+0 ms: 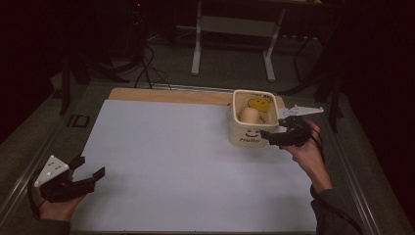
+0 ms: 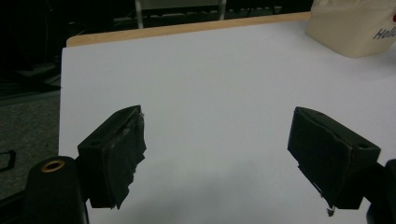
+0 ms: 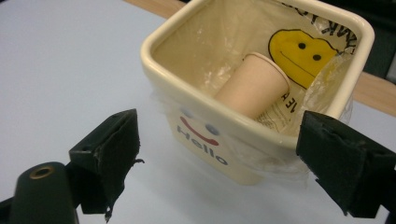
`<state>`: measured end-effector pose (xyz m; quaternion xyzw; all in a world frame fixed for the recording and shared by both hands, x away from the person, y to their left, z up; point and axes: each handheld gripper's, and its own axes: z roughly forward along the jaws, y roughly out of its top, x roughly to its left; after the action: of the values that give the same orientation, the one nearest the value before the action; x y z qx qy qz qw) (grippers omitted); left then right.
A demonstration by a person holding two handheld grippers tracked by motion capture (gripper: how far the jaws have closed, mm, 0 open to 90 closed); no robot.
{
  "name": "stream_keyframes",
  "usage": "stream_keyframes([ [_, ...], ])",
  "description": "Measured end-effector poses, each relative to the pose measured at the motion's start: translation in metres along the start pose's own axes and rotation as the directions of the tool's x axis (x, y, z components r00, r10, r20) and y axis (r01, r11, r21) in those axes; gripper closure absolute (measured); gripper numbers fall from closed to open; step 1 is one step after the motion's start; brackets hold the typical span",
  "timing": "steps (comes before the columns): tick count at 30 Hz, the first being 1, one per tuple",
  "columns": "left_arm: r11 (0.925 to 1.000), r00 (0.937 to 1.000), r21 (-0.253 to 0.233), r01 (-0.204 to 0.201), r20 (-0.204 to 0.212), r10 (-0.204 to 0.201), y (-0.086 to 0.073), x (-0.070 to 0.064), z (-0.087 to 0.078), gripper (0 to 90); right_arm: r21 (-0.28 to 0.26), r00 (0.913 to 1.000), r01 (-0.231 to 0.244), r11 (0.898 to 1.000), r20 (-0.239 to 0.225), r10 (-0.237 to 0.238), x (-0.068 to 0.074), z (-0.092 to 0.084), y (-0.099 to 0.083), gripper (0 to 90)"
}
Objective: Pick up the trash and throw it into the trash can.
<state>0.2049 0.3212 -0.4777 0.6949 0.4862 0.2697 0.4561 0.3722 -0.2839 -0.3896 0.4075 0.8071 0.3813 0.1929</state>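
A cream square bin (image 1: 249,136) (image 3: 205,140) marked "Hello" stands at the table's far right, lined with a clear plastic bag bearing a yellow smiley (image 3: 299,51). A tan paper cup (image 1: 248,115) (image 3: 254,86) lies tilted inside it. My right gripper (image 1: 280,128) (image 3: 233,161) is open just right of the bin, its jaws spread before the bin's near corner, holding nothing. My left gripper (image 1: 90,167) (image 2: 224,154) is open at the near left over the bare white sheet (image 2: 210,93), far from the bin (image 2: 355,28).
The white sheet (image 1: 186,161) covers a wooden tabletop whose far edge (image 1: 166,94) shows. A metal-framed surround (image 1: 73,122) borders the table. Beyond it stand a white table frame (image 1: 234,39) and cables (image 1: 147,68) on a dark floor.
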Motion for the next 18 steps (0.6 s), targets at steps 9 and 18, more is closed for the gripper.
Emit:
stream_keyframes([
  [9,1.0000,1.0000,-0.003,0.002,0.002,-0.002,0.000,0.000,0.000,19.0,-0.133,0.9999,-0.003,0.991,0.011,0.004,0.008,-0.005,-0.034,12.8],
  [18,1.0000,1.0000,-0.001,0.002,0.001,-0.002,0.000,0.000,0.000,19.0,-0.203,0.9998,0.009,0.979,0.017,-0.006,0.018,-0.010,-0.060,12.6],
])
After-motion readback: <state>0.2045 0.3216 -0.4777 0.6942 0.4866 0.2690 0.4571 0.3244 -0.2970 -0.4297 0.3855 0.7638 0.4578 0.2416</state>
